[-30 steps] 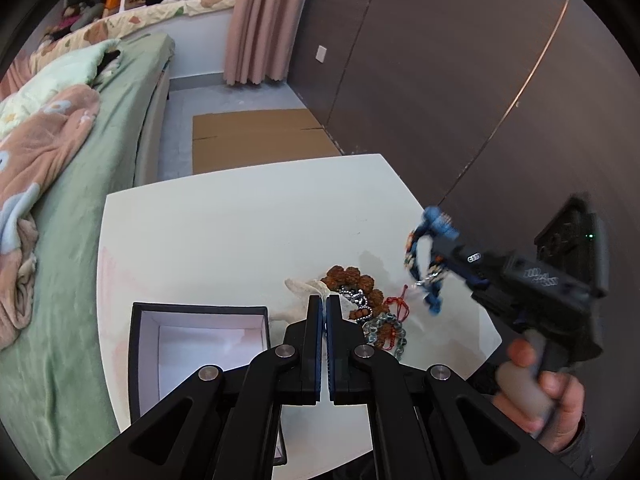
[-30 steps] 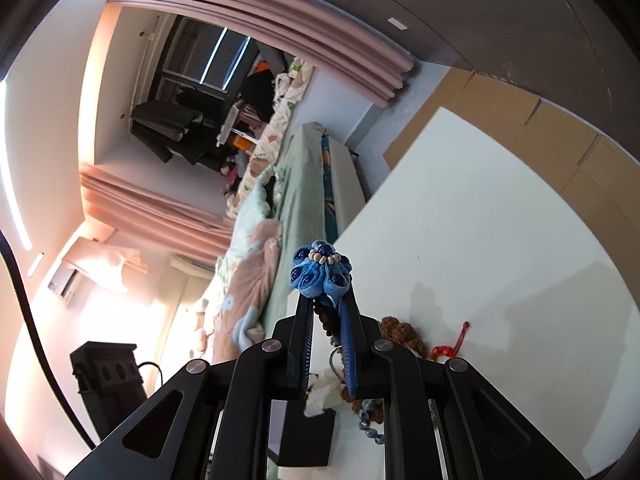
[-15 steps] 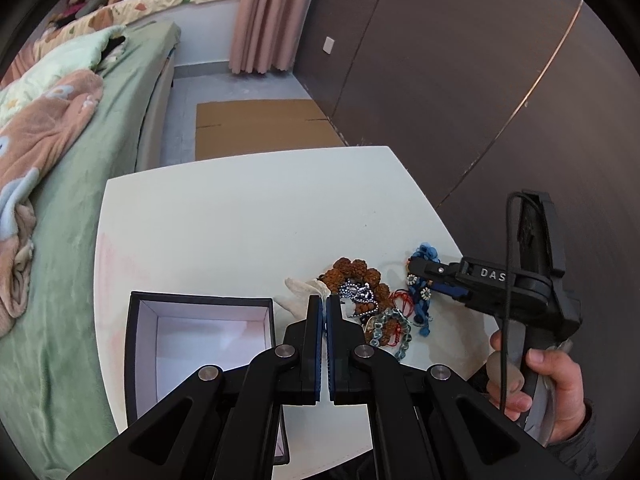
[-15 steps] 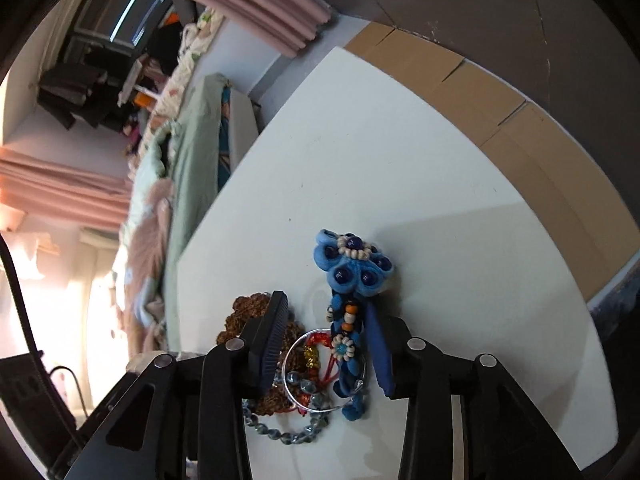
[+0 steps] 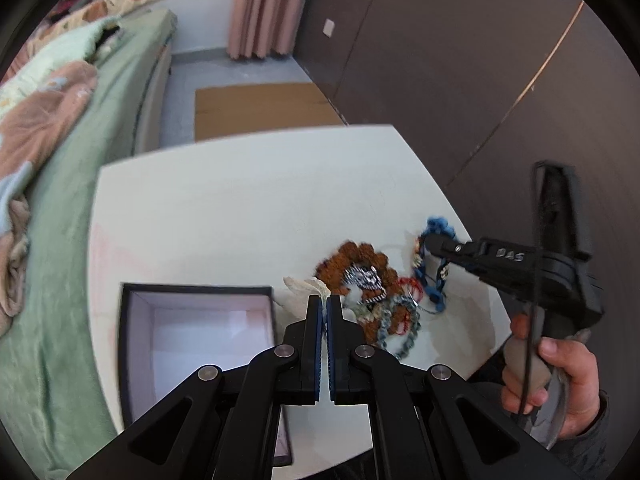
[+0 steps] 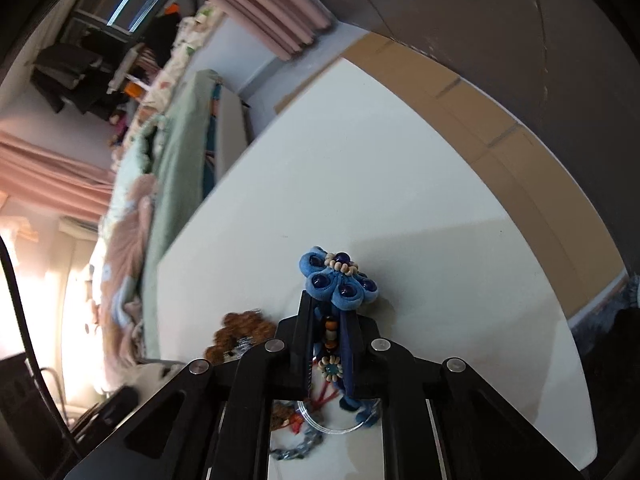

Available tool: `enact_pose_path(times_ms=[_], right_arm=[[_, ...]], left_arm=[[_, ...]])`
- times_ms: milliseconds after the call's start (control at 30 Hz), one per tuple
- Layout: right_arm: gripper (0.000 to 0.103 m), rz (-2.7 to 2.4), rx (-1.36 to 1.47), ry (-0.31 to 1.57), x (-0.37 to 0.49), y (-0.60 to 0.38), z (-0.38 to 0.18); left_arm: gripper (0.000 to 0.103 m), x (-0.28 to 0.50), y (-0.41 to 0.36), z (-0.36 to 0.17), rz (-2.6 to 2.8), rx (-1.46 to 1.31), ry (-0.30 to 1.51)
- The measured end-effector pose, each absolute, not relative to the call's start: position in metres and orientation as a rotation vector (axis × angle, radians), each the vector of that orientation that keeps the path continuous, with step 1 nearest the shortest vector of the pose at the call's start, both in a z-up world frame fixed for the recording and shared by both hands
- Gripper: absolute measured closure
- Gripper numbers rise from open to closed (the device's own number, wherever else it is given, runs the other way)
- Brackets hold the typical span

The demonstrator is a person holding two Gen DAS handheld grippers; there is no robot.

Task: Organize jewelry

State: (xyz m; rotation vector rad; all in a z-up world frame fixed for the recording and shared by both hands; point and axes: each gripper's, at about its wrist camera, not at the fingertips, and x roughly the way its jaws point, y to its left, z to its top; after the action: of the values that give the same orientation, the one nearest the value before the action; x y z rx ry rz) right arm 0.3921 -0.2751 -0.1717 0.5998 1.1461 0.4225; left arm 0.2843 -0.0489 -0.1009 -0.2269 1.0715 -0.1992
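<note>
A heap of jewelry (image 5: 372, 292) lies on the white table (image 5: 240, 208): a brown bead bracelet (image 5: 360, 256), a grey-blue bead strand (image 5: 400, 328) and red cord. My right gripper (image 6: 326, 312) is shut on a blue flower-shaped beaded ornament (image 6: 340, 280), low over the table at the heap's right edge; it also shows in the left wrist view (image 5: 430, 246). My left gripper (image 5: 324, 300) is shut and empty, just in front of the heap. An open black box with a white lining (image 5: 200, 320) stands left of the heap.
A bed with a green cover (image 5: 80, 140) runs along the table's left side. A dark wall (image 5: 480, 60) is on the right. Brown cardboard (image 5: 260, 108) lies on the floor beyond the table. A clear ring (image 6: 340, 428) lies under the right gripper.
My right gripper lowered the blue ornament to the table, opened around it half a second ago, and has shut on it again. The left gripper stayed shut and drew slightly nearer the heap.
</note>
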Motion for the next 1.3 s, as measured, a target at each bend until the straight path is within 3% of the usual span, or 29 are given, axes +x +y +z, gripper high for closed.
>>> enact_pose_path(times_ms=[467, 767, 1300], right_arm=[[0.090, 0.474, 0.622, 1.077, 0.361, -0.292, -0.139], [0.090, 0.478, 0.593, 1.055, 0.349, -0.293, -0.124], [0.090, 0.598, 0.552, 0.997, 0.342, -0.250, -0.083]], left_arm=[[0.096, 0.290, -0.079, -0.137, -0.246, -0.175, 1.199], [0.098, 0.290, -0.072, -0.142, -0.134, -0.122, 1.132], [0.102, 0.266, -0.020, -0.035, -0.187, -0.254, 0.868]])
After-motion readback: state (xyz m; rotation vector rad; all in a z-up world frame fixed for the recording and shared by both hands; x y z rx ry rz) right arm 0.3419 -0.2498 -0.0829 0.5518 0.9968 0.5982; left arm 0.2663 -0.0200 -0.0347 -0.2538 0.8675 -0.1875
